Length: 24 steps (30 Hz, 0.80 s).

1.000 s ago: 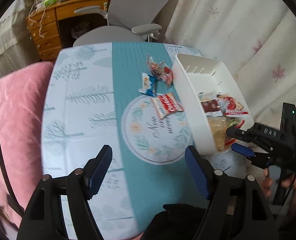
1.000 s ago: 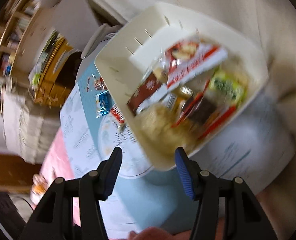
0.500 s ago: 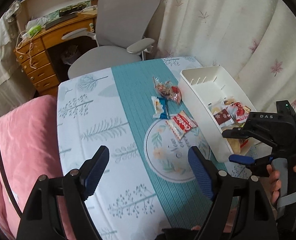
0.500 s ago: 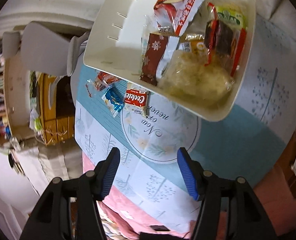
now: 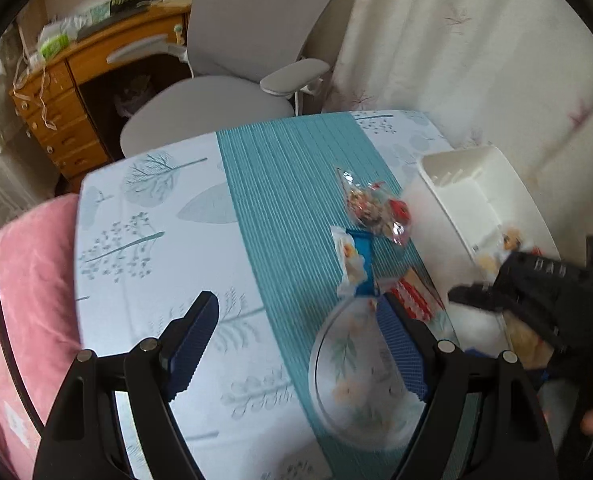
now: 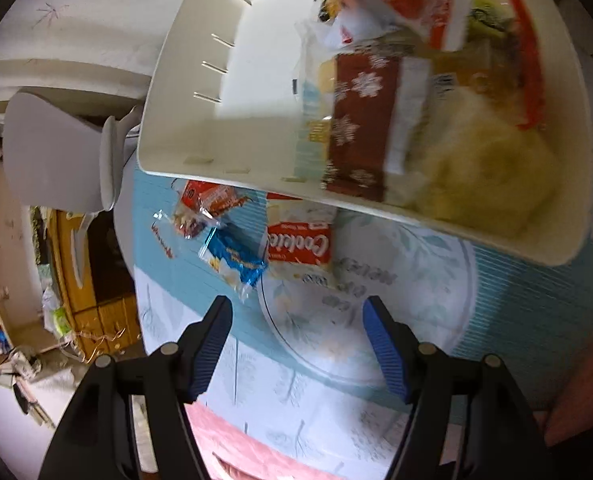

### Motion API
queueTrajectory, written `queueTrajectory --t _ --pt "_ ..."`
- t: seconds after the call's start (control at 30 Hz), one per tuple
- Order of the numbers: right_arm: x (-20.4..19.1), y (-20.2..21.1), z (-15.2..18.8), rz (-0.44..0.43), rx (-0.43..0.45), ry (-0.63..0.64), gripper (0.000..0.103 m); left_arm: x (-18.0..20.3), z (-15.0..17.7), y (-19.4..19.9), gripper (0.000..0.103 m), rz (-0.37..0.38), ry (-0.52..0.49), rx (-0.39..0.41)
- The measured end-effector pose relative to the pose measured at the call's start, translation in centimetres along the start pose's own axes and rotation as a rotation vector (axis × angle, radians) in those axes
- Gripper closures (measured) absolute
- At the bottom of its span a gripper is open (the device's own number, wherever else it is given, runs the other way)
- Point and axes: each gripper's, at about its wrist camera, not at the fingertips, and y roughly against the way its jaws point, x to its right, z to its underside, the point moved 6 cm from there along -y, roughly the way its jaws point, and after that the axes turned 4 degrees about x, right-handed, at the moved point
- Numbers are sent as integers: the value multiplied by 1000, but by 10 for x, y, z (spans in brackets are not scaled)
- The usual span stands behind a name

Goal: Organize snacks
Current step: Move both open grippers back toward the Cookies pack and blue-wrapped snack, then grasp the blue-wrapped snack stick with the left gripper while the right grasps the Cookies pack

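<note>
A white bin [image 5: 476, 196] [image 6: 256, 92] stands at the table's right edge with several snack packs inside, among them a brown snowflake pack [image 6: 360, 120]. Three packs lie loose on the teal runner beside it: a clear candy bag [image 5: 372, 208] [image 6: 200, 208], a blue-and-white pack [image 5: 354, 264] [image 6: 234, 258] and a red cookie pack [image 5: 412, 298] [image 6: 300, 242]. My left gripper [image 5: 296, 344] is open and empty above the table, near the blue pack. My right gripper [image 6: 298, 340] is open and empty above the round print, short of the cookie pack; it also shows in the left wrist view [image 5: 536, 292].
A grey office chair [image 5: 232, 64] stands past the table's far edge, with a wooden desk [image 5: 64, 92] behind it. Curtains [image 5: 456, 40] hang close behind the bin. A pink cushion [image 5: 24, 300] lies along the table's left side.
My right gripper has dropped closer to the bin and the loose packs. My left gripper has swung lower and nearer the blue pack. Both stay open; no snack has moved.
</note>
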Motion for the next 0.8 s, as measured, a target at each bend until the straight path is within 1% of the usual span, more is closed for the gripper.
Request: queueTrajectory --t 0.07,0.13,0.27,0.37,0.53,0.57,0.67,0.8 --pt "-5 -9 -4 45 38 14 35 -3 -6 -17 23 33 32 -17" --pt "-9 -18 -6 69 62 14 35 -5 -10 -33 23 65 53 -50" --pt "-9 -37 -10 137 81 -8 35 -4 -17 -68 23 162 113 -143" --pt "-7 -50 -13 190 81 -20 35 1 -17 -87 23 213 146 -212" --pt "-5 -66 -18 226 62 -20 35 11 -16 -111 23 194 120 -265" --pt "-5 -68 -19 231 59 -18 35 13 -16 -114 25 194 120 -271" --pt "-6 -73 -23 245 59 -11 35 16 -17 -124 26 187 137 -290" --pt "-8 -75 -31 257 68 0 35 21 -21 -133 27 209 177 -312"
